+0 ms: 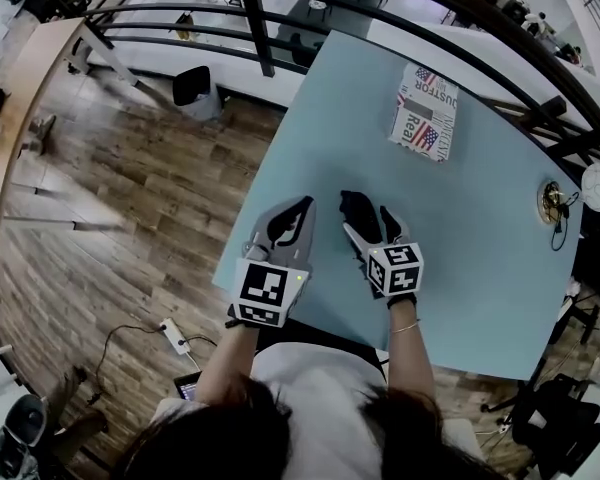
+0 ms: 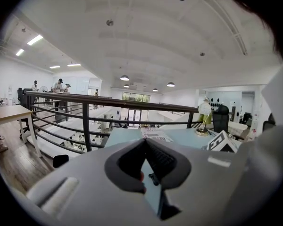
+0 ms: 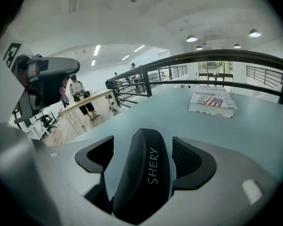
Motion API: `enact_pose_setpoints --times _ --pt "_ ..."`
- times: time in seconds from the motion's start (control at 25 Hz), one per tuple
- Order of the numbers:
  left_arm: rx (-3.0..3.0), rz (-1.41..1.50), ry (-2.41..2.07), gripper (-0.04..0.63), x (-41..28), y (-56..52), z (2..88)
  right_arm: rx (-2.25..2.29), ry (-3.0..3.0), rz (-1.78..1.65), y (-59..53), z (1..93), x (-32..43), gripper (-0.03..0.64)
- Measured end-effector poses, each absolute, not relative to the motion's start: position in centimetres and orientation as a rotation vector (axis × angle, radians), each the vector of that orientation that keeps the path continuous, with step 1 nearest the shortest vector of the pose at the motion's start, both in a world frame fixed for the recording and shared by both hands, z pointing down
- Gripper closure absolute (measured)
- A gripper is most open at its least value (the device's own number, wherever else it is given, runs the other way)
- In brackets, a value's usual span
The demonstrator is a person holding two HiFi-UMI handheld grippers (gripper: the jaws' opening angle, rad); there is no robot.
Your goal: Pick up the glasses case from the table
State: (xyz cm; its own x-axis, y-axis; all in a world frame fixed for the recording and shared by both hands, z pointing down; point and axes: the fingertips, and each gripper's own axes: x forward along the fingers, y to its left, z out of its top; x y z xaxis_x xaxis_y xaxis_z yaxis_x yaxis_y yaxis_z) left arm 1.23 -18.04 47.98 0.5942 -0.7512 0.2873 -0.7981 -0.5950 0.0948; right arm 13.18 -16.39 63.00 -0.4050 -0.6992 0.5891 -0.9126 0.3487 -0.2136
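Observation:
A black glasses case (image 1: pixel 357 211) marked "SHERY" (image 3: pixel 145 175) sits lengthwise between the jaws of my right gripper (image 1: pixel 372 218), which is shut on it over the near part of the light blue table (image 1: pixel 480 268). In the right gripper view the case fills the gap of the gripper (image 3: pixel 146 147), with both pads against its sides. Whether the case touches the table I cannot tell. My left gripper (image 1: pixel 300 208) hovers beside it at the table's left edge, its jaw tips meeting with nothing held (image 2: pixel 145 142).
A flat book with a flag-print cover (image 1: pixel 425 108) (image 3: pixel 212 102) lies at the far middle of the table. A small lamp (image 1: pixel 552 200) (image 2: pixel 205 114) stands at the right edge. A black railing (image 1: pixel 270 28) runs beyond the table; wooden floor lies to the left.

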Motion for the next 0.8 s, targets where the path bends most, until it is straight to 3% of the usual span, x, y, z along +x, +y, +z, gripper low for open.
enact_pose_setpoints --times 0.8 --pt "2.593 0.34 -1.242 0.54 1.6 -17.9 49.2 1.336 -2.086 0.859 -15.9 68.0 12.6 0.256"
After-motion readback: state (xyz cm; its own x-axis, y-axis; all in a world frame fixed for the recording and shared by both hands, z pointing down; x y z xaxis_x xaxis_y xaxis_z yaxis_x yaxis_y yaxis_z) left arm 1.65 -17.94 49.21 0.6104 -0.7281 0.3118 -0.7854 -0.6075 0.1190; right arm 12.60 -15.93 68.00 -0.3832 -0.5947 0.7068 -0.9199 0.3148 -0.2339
